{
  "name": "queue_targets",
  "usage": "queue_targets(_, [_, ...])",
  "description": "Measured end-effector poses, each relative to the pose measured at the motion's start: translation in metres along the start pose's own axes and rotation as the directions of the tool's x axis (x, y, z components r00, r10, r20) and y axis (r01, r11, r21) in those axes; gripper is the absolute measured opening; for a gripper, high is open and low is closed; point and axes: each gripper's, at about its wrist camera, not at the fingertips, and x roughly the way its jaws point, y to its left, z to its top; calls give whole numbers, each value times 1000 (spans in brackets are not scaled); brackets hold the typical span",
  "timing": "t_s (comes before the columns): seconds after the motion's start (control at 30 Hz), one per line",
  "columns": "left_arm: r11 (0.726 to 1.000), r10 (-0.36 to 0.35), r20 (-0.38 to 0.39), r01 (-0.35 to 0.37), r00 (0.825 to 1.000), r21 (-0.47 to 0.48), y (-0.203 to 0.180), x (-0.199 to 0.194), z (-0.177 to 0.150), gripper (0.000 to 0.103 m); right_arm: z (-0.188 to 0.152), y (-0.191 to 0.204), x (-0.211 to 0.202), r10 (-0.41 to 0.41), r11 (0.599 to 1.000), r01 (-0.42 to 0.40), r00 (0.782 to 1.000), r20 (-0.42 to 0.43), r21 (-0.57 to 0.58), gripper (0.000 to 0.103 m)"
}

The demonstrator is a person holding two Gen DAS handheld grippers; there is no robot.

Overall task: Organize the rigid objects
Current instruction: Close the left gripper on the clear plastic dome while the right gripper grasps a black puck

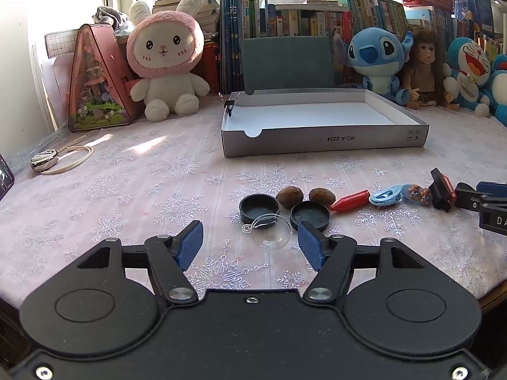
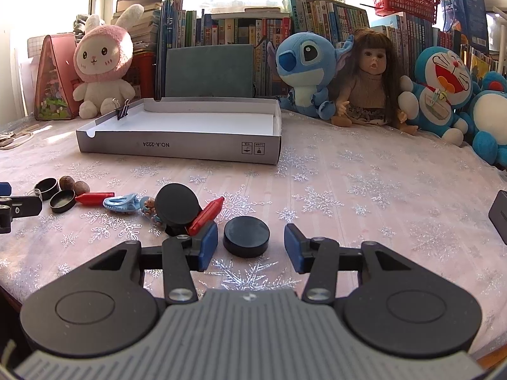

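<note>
Left gripper [image 1: 250, 240] sits with its blue-padded jaws apart, nothing clamped — clear plastic half-dome [image 1: 270, 230] lies on the snowflake-print pink tablecloth [image 1: 126, 190] between the tips. Two black round caps [image 1: 259, 207] and two brown nuts [image 1: 290, 196] just past it, toward 12 o'clock. Right gripper [image 2: 251, 245] also spread, pads flanking a black round puck [image 2: 246, 236] without touching it. Shallow grey cardboard box [image 2: 177, 148] well apart at 11 o'clock in the right wrist view, a black binder clip [image 2: 122, 110] on its rim.

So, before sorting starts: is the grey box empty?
Nearly empty: the grey box shows a bare white floor; only a binder clip sits on its rim.
</note>
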Motion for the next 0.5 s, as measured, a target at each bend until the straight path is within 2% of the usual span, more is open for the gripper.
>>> queue_targets(0.17, [999,-32,-19,31,999,-15,2,8,3,54,0,-3,-1,-8,1000,8,1000,0,2,53])
queue_targets(0.27, [999,-35,-21,35,999,13,-1,10,2,42,0,-4,-2,-6,1000,6,1000,1,1,53])
queue_targets(0.37, [998,-42,-22,43,999,36,-4,10,1,33,-1,-3,-2,-4,1000,4,1000,1,-8,52])
queue_targets(0.5, [998,-46,-22,47,999,33,-6,8,0,33,-1,-1,-2,12,1000,-12,1000,-6,-16,42])
